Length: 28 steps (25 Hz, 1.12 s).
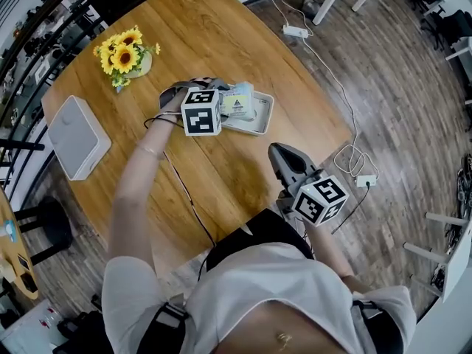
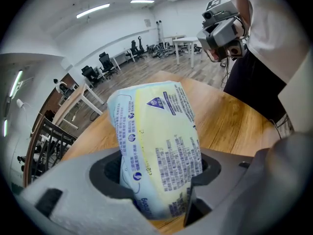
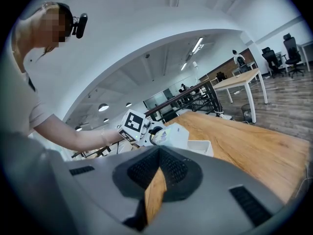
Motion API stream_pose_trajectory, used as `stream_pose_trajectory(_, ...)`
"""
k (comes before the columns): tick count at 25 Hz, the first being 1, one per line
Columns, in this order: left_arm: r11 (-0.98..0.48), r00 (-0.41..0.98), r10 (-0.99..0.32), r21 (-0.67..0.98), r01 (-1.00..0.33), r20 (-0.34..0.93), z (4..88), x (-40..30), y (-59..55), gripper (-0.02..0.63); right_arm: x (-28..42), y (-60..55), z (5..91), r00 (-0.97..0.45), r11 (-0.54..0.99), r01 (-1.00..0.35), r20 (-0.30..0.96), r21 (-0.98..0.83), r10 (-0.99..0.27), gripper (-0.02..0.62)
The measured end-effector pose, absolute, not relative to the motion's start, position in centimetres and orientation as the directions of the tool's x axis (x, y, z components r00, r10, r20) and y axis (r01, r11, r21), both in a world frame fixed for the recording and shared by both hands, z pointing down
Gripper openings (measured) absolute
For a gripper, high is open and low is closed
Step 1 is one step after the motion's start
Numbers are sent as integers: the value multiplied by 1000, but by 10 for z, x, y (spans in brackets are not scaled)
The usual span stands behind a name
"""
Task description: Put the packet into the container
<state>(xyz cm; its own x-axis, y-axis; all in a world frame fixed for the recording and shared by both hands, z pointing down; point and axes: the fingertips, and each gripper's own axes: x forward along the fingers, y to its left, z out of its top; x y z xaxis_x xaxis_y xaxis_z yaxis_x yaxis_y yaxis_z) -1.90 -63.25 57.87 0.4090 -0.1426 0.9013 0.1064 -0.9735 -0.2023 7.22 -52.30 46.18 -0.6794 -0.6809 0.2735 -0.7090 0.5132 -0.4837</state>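
Observation:
A pale yellow and blue packet (image 2: 156, 141) is upright between the jaws of my left gripper (image 2: 156, 182), and both pads press on its lower half. In the head view the left gripper (image 1: 221, 105) holds the packet (image 1: 238, 102) just over the white rectangular container (image 1: 264, 118) on the round wooden table (image 1: 221, 175). My right gripper (image 1: 280, 153) hangs near the table's front edge, well short of the container. Its jaws (image 3: 154, 190) are shut, with nothing in them. From the right gripper view, the packet (image 3: 169, 134) sits above the container (image 3: 201, 147).
A vase of sunflowers (image 1: 125, 56) stands at the back left of the table. A white box (image 1: 77, 135) lies near the left edge. A black cable (image 1: 181, 190) crosses the tabletop. White cables and a power strip (image 1: 295, 30) lie on the floor to the right.

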Motion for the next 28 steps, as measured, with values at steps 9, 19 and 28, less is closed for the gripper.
stream_pose_trajectory(9,-975,342,-23,-97,200,939,599,-14,-630,298,78,-528,463,-670,499,-716,277,-489,-689,9)
stream_pose_trajectory(19,-955,219,19,-47,294,975,640,-14,-628,298,85,-531,469,-662,484,-721,287,-496,-693,10)
stream_pose_trajectory(28,-964,230,76,13,264,970,651,-14,-628,347,93,-537,474,-651,466,-728,294,-503,-700,9)
